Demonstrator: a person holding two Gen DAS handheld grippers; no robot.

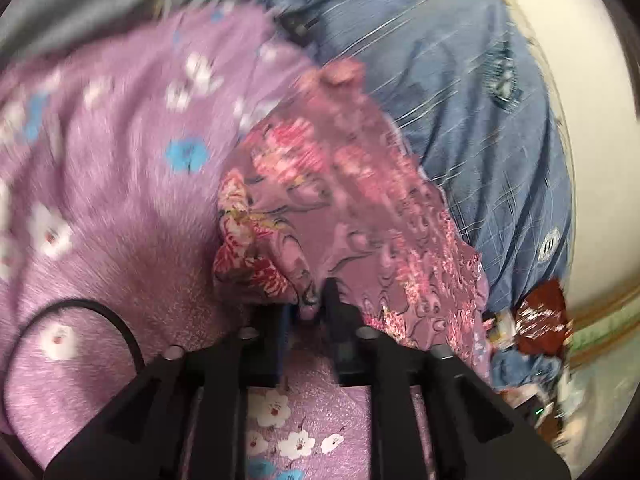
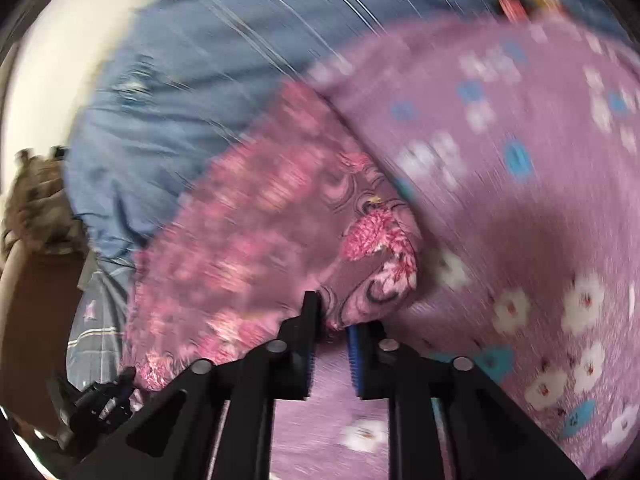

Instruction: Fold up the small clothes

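The left gripper (image 1: 316, 300) is clamped on a bunched edge of the small pink-and-mauve garment of thin floral-print cloth (image 1: 340, 200), a wad of fabric pinched between its black fingers. The right gripper (image 2: 334, 316) likewise nips a gathered corner of the same garment (image 2: 260, 220), its black finger and blue-padded finger drawn close with cloth between them. From both grips the garment spreads away over the lilac bedspread printed with white and blue flowers (image 1: 100, 160), its far end reaching onto the blue quilt with pale stripes (image 1: 460, 80) that lies beyond the garment. Both views are streaked with motion blur, so fine details of hems and seams cannot be read.

Beside the garment, on the left gripper's side, a thin black cable (image 1: 80, 312) loops over the bedspread. Past the quilt's edge sits some red-and-white clutter (image 1: 540, 316), too smeared to name.

The garment looks light, limp and probably a little slick; it will likely sag and crumple between the two grips rather than hold a crease. The best hold is probably on hems or corners, well apart, with the cloth kept taut so a fold falls straight. The soft bedspread beneath may drag and wrinkle it when laid down.
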